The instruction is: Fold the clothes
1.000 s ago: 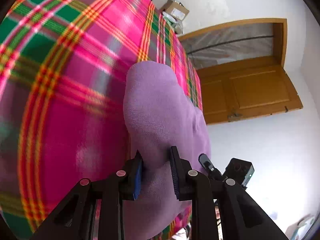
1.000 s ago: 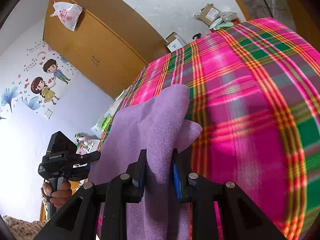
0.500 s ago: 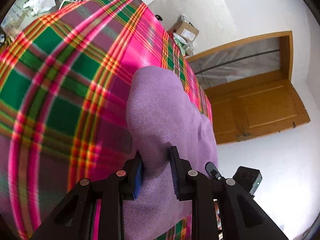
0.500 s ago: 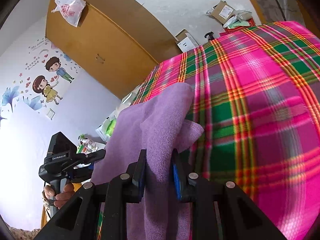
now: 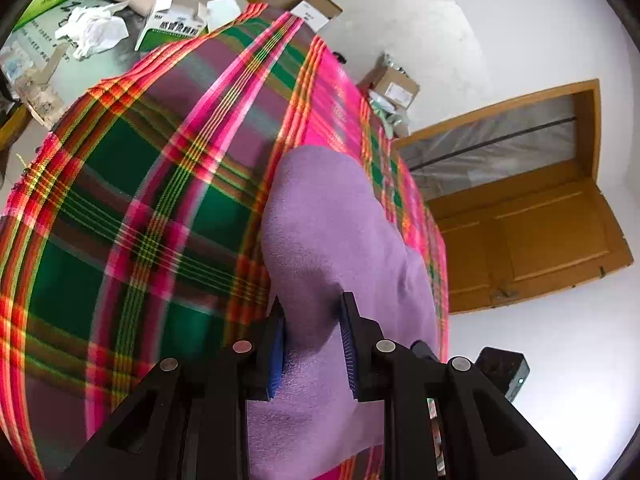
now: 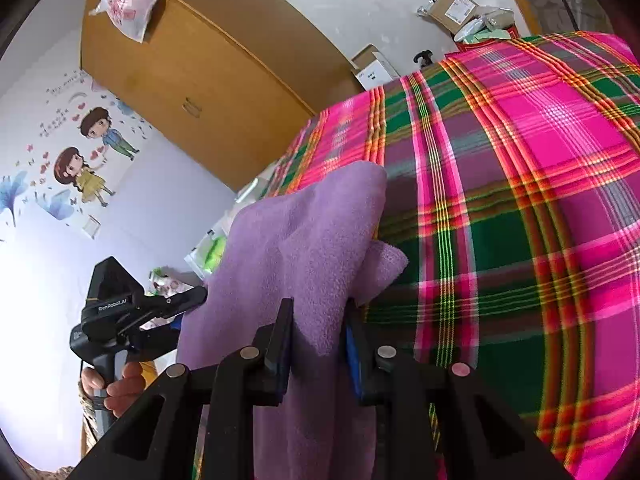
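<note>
A bed-sized surface is covered by a pink, green and orange plaid blanket (image 5: 132, 216), which fills most of both wrist views. Compared with a second ago, far more of the blanket is taken in by each camera, and the clutter beyond its far edge, a green-and-white carton (image 5: 172, 26) and crumpled white paper (image 5: 94, 30), has come into the left view. From this it is judged that both grippers have been raised and drawn back, so that the garment is being lifted clear of the blanket.

Behind the blanket a wooden wardrobe (image 6: 192, 80) is seen in the right view and a wooden door (image 5: 532, 236) in the left.

The task's thing, a lilac fleece garment (image 5: 332, 240), is held up over the blanket between the two tools; its far end droops forward and a small flap (image 6: 384, 264) hangs beneath it in the right view. Whether any part touches the blanket cannot be told.

The left gripper (image 5: 312, 340) is clenched on one bunched edge of the fleece, and the right gripper (image 6: 318, 340) is clenched on another. The left tool's handle, grasped by a hand (image 6: 114, 388), is also caught in the right view.

The fold itself is judged not yet laid; a carry and a lowering are expected next.
</note>
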`<state>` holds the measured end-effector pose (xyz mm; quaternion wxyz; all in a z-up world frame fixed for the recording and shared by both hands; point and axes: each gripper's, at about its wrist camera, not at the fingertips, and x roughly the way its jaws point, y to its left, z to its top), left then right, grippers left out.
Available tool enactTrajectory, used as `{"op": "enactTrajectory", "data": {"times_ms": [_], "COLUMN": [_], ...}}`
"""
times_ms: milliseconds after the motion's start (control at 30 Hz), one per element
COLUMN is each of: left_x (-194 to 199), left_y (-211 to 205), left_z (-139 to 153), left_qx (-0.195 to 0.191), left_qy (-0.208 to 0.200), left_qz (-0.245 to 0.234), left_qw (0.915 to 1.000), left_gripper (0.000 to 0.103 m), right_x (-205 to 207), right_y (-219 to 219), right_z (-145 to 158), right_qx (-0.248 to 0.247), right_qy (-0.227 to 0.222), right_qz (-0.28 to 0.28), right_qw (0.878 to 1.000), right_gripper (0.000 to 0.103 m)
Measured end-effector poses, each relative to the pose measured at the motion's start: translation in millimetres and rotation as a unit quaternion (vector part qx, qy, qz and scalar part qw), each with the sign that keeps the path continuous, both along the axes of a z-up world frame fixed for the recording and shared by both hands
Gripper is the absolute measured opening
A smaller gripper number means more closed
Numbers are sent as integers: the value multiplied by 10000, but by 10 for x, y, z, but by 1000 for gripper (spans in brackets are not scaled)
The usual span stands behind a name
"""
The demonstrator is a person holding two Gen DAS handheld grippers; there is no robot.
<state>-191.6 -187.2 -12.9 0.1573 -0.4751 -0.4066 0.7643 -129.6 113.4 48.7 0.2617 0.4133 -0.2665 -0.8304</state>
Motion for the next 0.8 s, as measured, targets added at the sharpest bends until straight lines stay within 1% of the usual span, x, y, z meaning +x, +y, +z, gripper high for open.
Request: {"op": "enactTrajectory", "data": {"times_ms": [133,333,367,400,467,600,667,800], "left_x": [-24,-4,6,18,45,198,353,500], "left_y": [-29,-65,-64,-62,-52,-54,-105,-101], "left_z": [-55,-128,-137,-142,-141,-121,-120,-126], "left_qx": [50,7,-11,-27,-46,-173,-177,-152], "left_qy": [34,-16,-26,-35,-48,-20,-37,-27], "left_qz": [-38,-58,-63,-63,-45,-15,4,36], "left_qw": [10000,10000,10000,10000,10000,9998,9998,9999], "left_gripper": [24,25,25,25,25,25,25,25], "right_x": [-48,-53,-55,-54,-27,97,195,393], "right_y": [-6,-72,-82,-84,-68,-59,-52,-13], "right_z": [-93,-137,-137,-138,-130,-85,-93,-109], "right_qx": [75,527,593,644,694,897,915,947], "right_qy": [-93,-62,-57,-71,-85,-7,-24,-43], "right_qz": [-57,-103,-107,-116,-148,-187,-193,-217], "right_qw": [9999,9985,9982,9978,9974,9958,9956,9953], "right_gripper": [24,27,29,31,31,32,32,32]}}
